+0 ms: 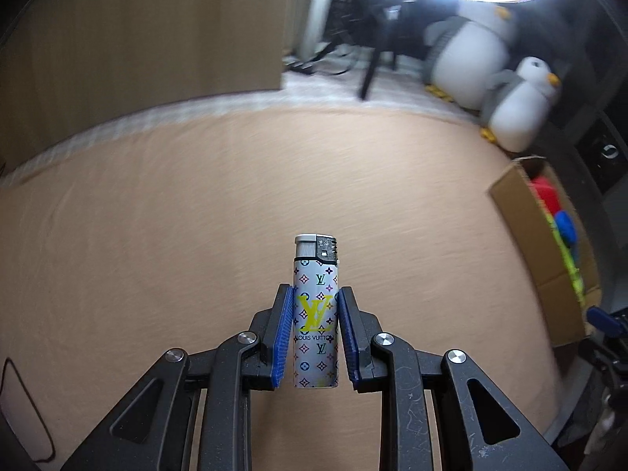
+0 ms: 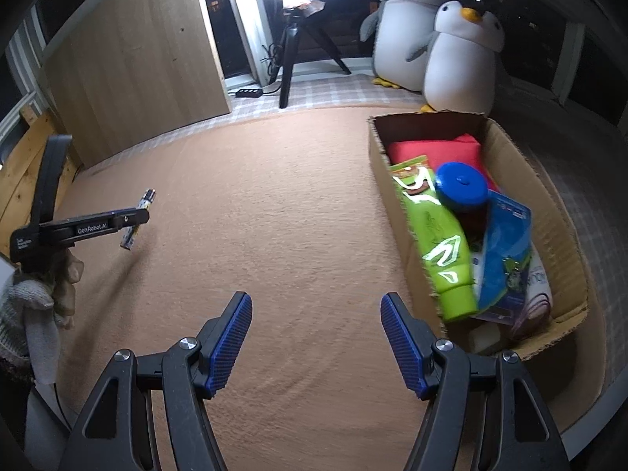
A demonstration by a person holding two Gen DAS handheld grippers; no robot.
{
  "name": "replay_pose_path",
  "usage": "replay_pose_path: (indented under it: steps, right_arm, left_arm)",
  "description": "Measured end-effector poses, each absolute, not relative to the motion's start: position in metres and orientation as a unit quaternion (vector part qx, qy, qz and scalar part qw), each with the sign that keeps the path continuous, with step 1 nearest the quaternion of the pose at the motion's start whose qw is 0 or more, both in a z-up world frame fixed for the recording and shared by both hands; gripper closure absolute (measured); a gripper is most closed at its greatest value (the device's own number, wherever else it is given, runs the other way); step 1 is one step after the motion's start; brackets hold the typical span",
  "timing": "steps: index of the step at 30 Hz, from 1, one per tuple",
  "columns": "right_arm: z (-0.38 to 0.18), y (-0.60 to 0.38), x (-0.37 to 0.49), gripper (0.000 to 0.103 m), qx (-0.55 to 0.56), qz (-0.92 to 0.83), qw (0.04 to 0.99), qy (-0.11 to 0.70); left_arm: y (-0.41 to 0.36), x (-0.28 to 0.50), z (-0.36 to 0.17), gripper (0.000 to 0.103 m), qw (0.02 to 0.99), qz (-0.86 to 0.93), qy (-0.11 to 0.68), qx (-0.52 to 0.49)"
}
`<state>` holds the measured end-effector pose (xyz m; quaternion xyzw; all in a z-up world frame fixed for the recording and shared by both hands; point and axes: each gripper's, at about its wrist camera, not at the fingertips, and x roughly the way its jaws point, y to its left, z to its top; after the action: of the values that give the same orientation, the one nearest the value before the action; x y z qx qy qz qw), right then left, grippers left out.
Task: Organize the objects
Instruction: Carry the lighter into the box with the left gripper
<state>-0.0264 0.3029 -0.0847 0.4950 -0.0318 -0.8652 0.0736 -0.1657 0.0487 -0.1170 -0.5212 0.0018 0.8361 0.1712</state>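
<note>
My left gripper (image 1: 315, 294) is shut on a white patterned lighter (image 1: 316, 314), held upright above the tan blanket (image 1: 196, 216). In the right wrist view the same gripper (image 2: 135, 216) shows at the left, lifted off the blanket, with the lighter (image 2: 138, 218) in it. My right gripper (image 2: 316, 306) is open and empty over the blanket, left of the cardboard box (image 2: 549, 212). The box holds a red pouch (image 2: 424, 147), a green packet (image 2: 439, 235), a blue lid (image 2: 461, 188) and a blue packet (image 2: 506, 251).
Two plush penguins (image 2: 431, 39) stand behind the box. A tripod (image 2: 292, 51) with a ring light stands at the back. A wooden panel (image 2: 137, 70) leans at the back left. The box also shows at the right of the left wrist view (image 1: 549, 235).
</note>
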Motion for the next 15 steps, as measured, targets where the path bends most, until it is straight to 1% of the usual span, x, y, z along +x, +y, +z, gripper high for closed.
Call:
replay_pose_path:
  steps: [5, 15]
  right_arm:
    - [-0.081, 0.325, -0.021, 0.039, 0.491, -0.868, 0.064, -0.044]
    - [-0.078, 0.371, -0.009, 0.039, 0.485, -0.871, 0.039, -0.067]
  left_arm:
    - [0.099, -0.164, -0.097, 0.078, 0.207, 0.837, 0.008, -0.507]
    - [0.218, -0.155, -0.075, 0.078, 0.286, 0.824, 0.037, -0.488]
